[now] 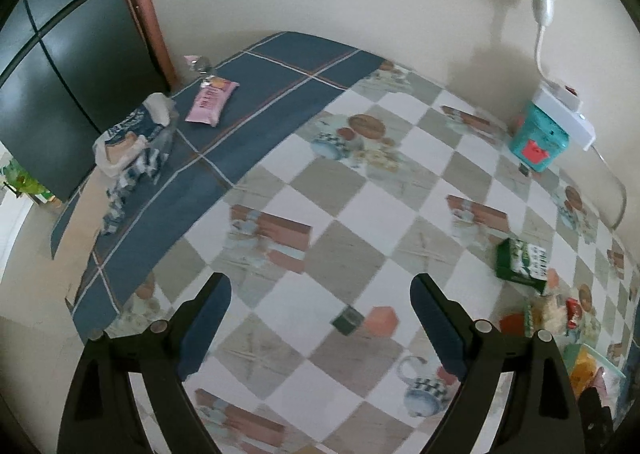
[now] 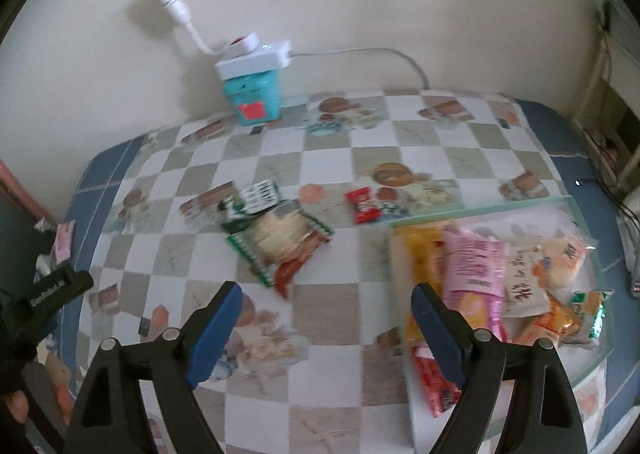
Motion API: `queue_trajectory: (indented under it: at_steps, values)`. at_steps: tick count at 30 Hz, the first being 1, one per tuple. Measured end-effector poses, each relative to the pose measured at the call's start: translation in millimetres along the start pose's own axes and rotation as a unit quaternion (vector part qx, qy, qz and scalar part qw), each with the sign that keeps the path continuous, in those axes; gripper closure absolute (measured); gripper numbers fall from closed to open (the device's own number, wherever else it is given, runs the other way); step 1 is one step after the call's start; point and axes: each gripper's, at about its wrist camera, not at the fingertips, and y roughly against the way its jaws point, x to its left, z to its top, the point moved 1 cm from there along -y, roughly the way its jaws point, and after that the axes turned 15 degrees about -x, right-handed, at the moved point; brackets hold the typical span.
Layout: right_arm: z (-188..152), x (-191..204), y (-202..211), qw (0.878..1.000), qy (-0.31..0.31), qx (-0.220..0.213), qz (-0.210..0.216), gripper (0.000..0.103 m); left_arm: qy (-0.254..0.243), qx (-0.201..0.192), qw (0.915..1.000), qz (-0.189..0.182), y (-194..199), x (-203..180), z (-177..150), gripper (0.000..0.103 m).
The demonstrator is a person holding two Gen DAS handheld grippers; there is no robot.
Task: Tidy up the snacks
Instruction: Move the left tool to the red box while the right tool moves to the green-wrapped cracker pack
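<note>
My right gripper [image 2: 326, 296] is open and empty above the checkered tablecloth. Ahead of it lie a clear packet of noodle crackers [image 2: 280, 244], a green box [image 2: 252, 200] and a small red candy packet [image 2: 364, 206]. To its right a clear glass tray [image 2: 592, 358] holds several snack packets, among them a pink one [image 2: 472, 266]. My left gripper [image 1: 320, 294] is open and empty. A pink snack packet [image 1: 210, 102] and a blue-and-white bag [image 1: 136, 134] lie far left on the blue cloth border. The green box [image 1: 520, 260] is at its right.
A teal box [image 2: 252, 98] with a white power strip [image 2: 256, 56] on top stands at the wall, its cable trailing right. A dark cabinet [image 1: 60, 66] stands left of the table. The left gripper's body [image 2: 44, 294] shows at the right view's left edge.
</note>
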Motion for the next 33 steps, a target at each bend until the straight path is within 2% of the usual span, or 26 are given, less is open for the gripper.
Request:
queue_trajectory:
  at_steps: [3,7,9,12,25,33]
  values:
    - [-4.4,11.1,-7.0,1.000,0.004,0.010,0.007,0.014,0.008,0.000,0.9999,0.008,-3.6,15.8,3.0,0.011]
    - [-12.0,22.2,-16.6,1.000,0.008,0.023,0.013,0.001,0.032,0.005,0.9993,0.018,-9.9,37.9,6.7,0.011]
    - [-16.5,27.1,-22.6,0.999,0.013,0.033,0.015,0.001,0.041,0.008,0.9989,0.019,-12.3,44.7,6.8,0.000]
    - [-22.6,30.2,-30.7,0.999,0.017,0.046,0.015,0.000,0.048,0.015,0.9986,0.017,-17.2,50.9,6.3,0.000]
    - [-39.8,37.5,-51.3,0.997,0.035,0.072,0.000,0.000,0.051,0.045,0.9975,-0.015,-38.1,41.0,1.3,0.000]
    - [-41.2,35.5,-58.6,0.997,0.032,0.075,0.008,0.000,0.045,0.052,0.9967,-0.042,-48.1,22.9,-0.8,0.000]
